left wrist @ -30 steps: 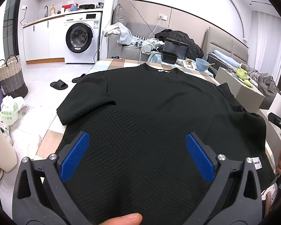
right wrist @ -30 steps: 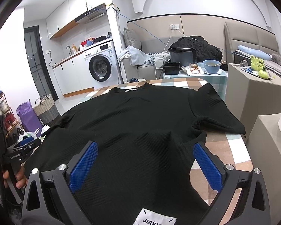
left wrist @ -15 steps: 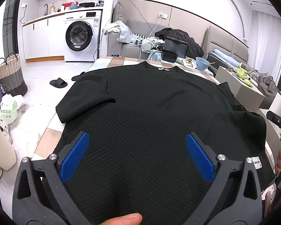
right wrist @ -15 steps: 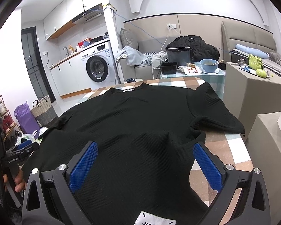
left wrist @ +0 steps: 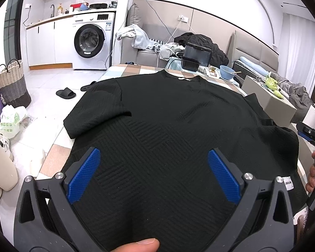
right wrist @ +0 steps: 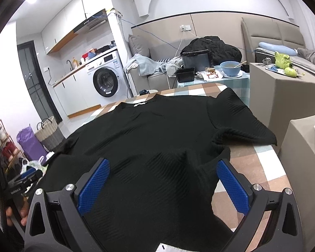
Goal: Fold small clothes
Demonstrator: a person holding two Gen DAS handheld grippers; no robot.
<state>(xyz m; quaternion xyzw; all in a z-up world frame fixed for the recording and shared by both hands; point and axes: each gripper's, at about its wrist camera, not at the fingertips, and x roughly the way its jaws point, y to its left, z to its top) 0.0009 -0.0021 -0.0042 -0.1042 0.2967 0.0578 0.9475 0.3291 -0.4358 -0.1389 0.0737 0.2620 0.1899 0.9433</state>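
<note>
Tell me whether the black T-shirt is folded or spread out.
Spread out. The black T-shirt lies flat on the checked table, both short sleeves out to the sides, no fold made.

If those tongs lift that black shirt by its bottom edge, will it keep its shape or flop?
The black shirt will probably flop: it already puckers into soft folds near the right tongs. The thick ribbed knit suggests some weight, so it may sag. On the checked tablecloth it would likely drag, not slide.

The black shirt (left wrist: 168, 130) hides most of the checked table (right wrist: 252, 168), its hem cut off below.
</note>
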